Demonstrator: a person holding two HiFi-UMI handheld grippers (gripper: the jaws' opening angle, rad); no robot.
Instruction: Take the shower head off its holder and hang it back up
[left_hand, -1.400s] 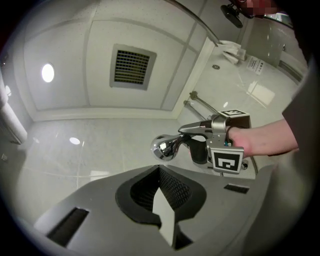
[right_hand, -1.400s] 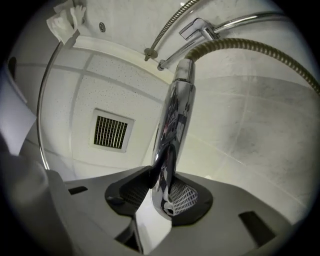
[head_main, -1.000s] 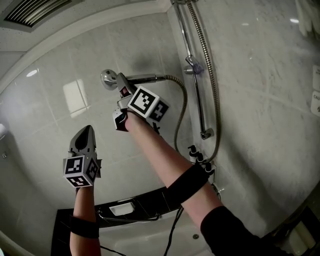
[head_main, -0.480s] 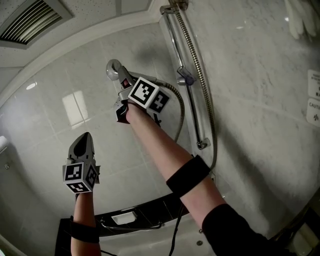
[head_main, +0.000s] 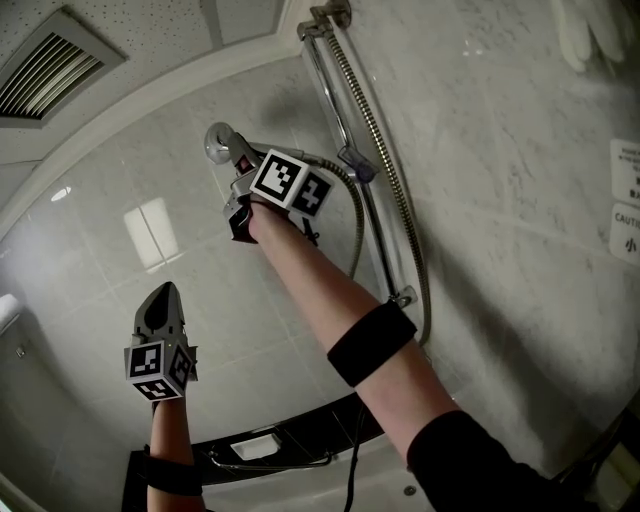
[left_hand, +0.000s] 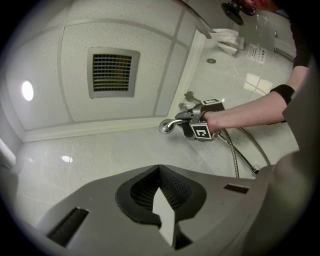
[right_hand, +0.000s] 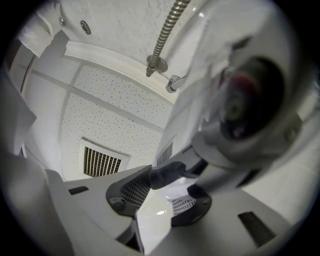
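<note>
High on the tiled wall (head_main: 150, 150) of a shower room, the right tool (head_main: 238, 168) pinches the chrome shower head (head_main: 218, 142) by its handle, just behind the round head; the right gripper view shows the dark pads pressing on either side of that handle, the jaws having just closed a little further on it. The shower head lies roughly level and points left, away from the slide rail (head_main: 330, 95), with its hose end close beside the holder (head_main: 356, 162) on that rail; whether the handle sits in the holder or only near it cannot be told. The metal hose (head_main: 359, 215) drops in a loop from the handle, then climbs alongside the rail. The person's right arm reaches steeply up, with a dark band (head_main: 370, 343) round the forearm. The left tool (head_main: 163, 292) hangs well below and to the left, apart from everything, pointing up at the wall; in the left gripper view its jaws are pressed together with nothing between them. A ceiling vent (head_main: 55, 75) sits in the upper left corner, and a dark ledge (head_main: 300, 432) runs along the foot of the wall
</note>
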